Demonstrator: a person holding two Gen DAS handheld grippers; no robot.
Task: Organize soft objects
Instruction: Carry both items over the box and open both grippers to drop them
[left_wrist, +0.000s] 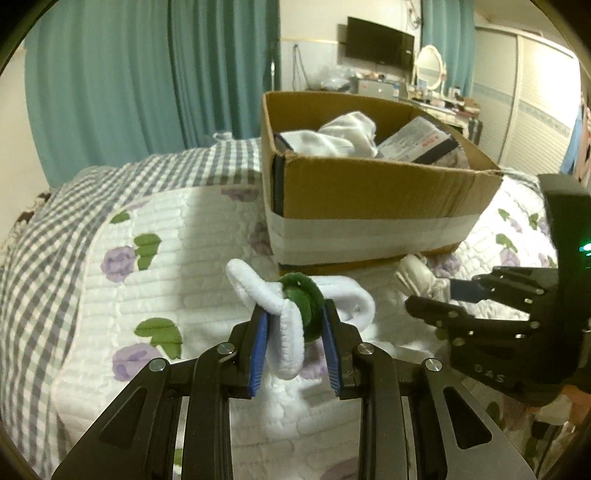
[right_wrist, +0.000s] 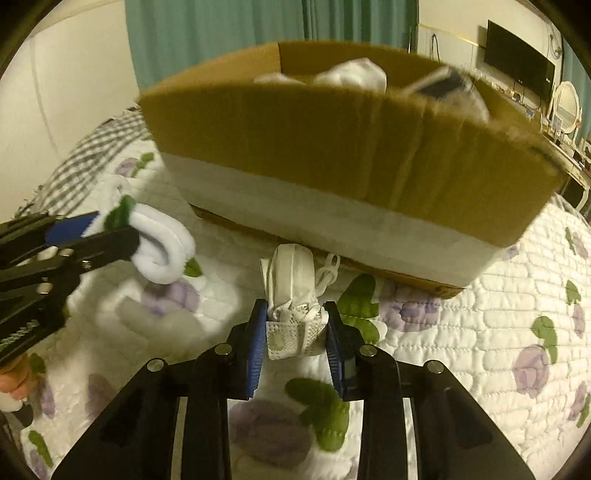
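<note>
My left gripper (left_wrist: 294, 325) is shut on a white fuzzy loop with a green ring (left_wrist: 291, 314) and holds it above the quilt, in front of the cardboard box (left_wrist: 369, 192). It also shows at the left of the right wrist view (right_wrist: 110, 229), with the fuzzy loop (right_wrist: 162, 251) hanging from it. My right gripper (right_wrist: 295, 332) is shut on a crumpled white face mask (right_wrist: 291, 295) just in front of the box (right_wrist: 332, 147). The right gripper also appears at the right of the left wrist view (left_wrist: 439, 295), with the mask (left_wrist: 413, 275) at its tips.
The box holds white cloth (left_wrist: 340, 136) and a printed packet (left_wrist: 417, 140). It stands on a quilted bedspread with purple flowers (left_wrist: 166, 266). Teal curtains (left_wrist: 147, 74), a wall TV (left_wrist: 380, 42) and a cluttered dresser (left_wrist: 436, 96) lie behind.
</note>
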